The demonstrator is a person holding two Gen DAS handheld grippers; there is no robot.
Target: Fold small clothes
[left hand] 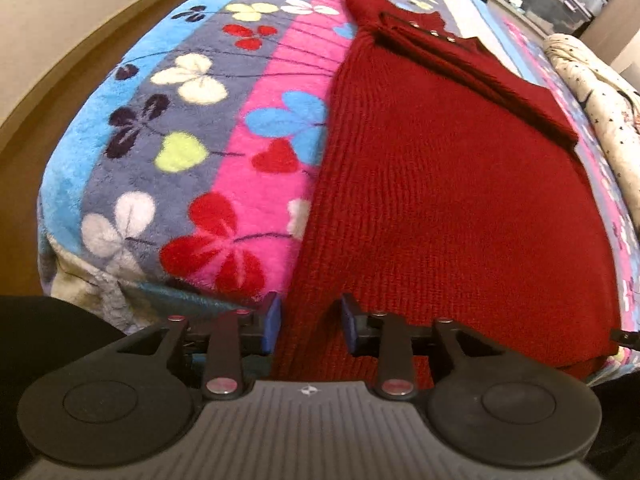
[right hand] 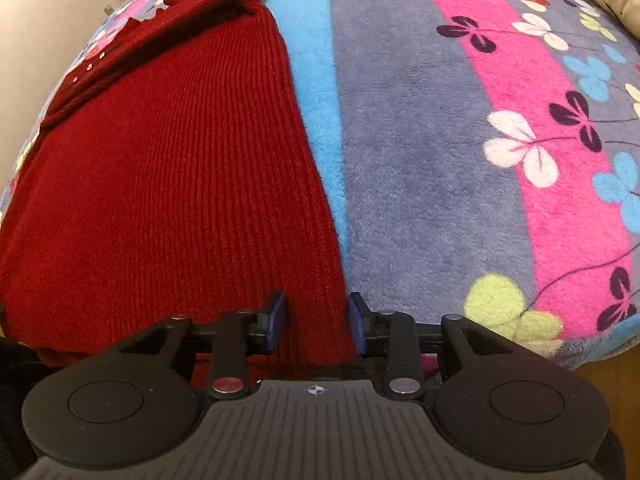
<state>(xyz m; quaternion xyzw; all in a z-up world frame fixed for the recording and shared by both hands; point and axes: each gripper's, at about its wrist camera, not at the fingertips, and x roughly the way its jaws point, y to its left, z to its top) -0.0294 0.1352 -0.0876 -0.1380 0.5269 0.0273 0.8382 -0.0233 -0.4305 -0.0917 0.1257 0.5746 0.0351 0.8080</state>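
Down in the left wrist view, the left gripper points steeply at a red knit sweater lying flat on a fleece blanket striped blue, grey and pink with clover shapes; its blue pads stand spread, the sweater's near left corner lying between them, and neither pad presses the knit; a sleeve is folded across the top of the sweater; a pale spotted cloth lies at the far right of the blanket.

Over in the right wrist view, the right gripper is spread likewise, the red knit sweater's near right edge running between its blue pads without being pinched; the fleece blanket stretches away to the right, bare of clothes; the folded sleeve crosses the far end of the sweater.
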